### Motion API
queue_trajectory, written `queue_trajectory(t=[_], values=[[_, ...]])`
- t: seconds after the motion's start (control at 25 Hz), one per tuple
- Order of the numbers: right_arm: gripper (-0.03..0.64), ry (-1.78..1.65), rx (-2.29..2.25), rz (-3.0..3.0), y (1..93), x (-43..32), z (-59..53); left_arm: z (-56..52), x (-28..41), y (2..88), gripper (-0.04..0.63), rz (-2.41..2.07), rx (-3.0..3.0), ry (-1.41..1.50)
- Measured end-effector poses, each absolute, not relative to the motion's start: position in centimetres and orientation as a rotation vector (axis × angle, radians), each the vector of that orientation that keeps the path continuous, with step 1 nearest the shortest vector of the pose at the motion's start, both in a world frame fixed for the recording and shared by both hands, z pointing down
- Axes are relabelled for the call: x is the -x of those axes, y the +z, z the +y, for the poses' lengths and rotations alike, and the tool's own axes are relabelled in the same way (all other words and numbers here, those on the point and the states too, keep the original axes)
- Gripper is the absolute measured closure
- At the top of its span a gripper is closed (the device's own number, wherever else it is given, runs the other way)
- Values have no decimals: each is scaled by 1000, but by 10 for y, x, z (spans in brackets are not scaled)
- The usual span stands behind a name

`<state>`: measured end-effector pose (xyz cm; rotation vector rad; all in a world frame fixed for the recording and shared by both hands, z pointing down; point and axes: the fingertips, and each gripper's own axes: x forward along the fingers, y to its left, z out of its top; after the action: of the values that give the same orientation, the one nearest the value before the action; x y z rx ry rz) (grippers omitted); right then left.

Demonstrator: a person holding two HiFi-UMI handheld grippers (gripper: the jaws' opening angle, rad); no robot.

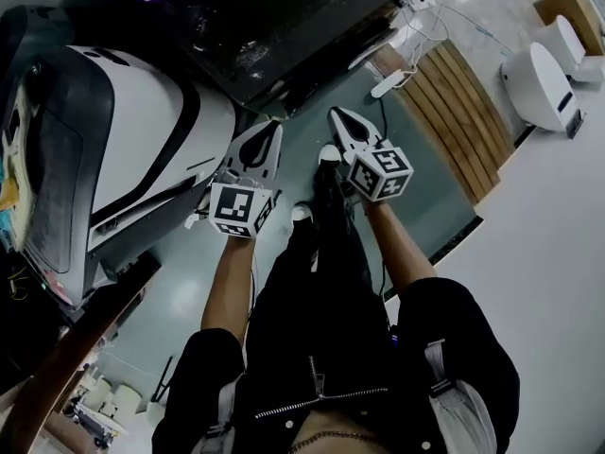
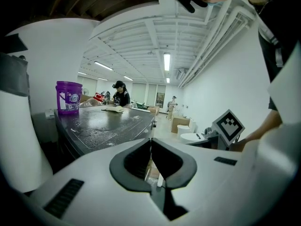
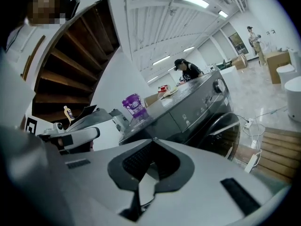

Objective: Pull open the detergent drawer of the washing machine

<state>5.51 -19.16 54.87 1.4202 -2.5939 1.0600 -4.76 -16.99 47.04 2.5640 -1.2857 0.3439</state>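
- Just ahead of me, my left gripper [image 1: 275,124] is closed, its tips meeting on nothing.
- Beside it, my right gripper [image 1: 335,112] is closed too, and empty.
- Beyond both, and touched by neither, stands the dark washing machine [image 3: 202,102]. Its detergent drawer [image 3: 159,122] sits flush and shut at the end of the front panel nearer the bucket.
- On the washer's top stands a purple bucket [image 3: 135,106].
- Farther back, a person in a black cap [image 3: 188,70] leans over a surface.

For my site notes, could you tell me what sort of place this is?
Probably an open workshop or test hall, not a home: a dark grey front-loading washing machine stands under long ceiling strip lights, with another person working beyond it.
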Motion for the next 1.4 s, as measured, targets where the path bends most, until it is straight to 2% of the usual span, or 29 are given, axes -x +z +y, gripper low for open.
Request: queue_trajectory(t=[0.08,0.28,0.4,0.48,0.88,1.4], values=[[610,1114,-1397,-2597,560,-52,-200,-173,48,472,569,-1292,-2559,344],[519,1263,-1325,-2570,588,-44,-217,-170,55,481,569,-1303,-2518,355],[403,1311,-1295,-2551,605,-39,-223,-166,62,494,569,-1313,-2481,372],[374,1331,-1247,-2567,610,-35,-224,-164,66,501,569,-1323,-2460,378],[357,1954,-813,-2895,594,-19,-248,-157,86,515,569,-1369,-2392,411],[330,2166,-689,-2956,618,-9,-289,-139,107,543,569,-1411,-2281,425]])
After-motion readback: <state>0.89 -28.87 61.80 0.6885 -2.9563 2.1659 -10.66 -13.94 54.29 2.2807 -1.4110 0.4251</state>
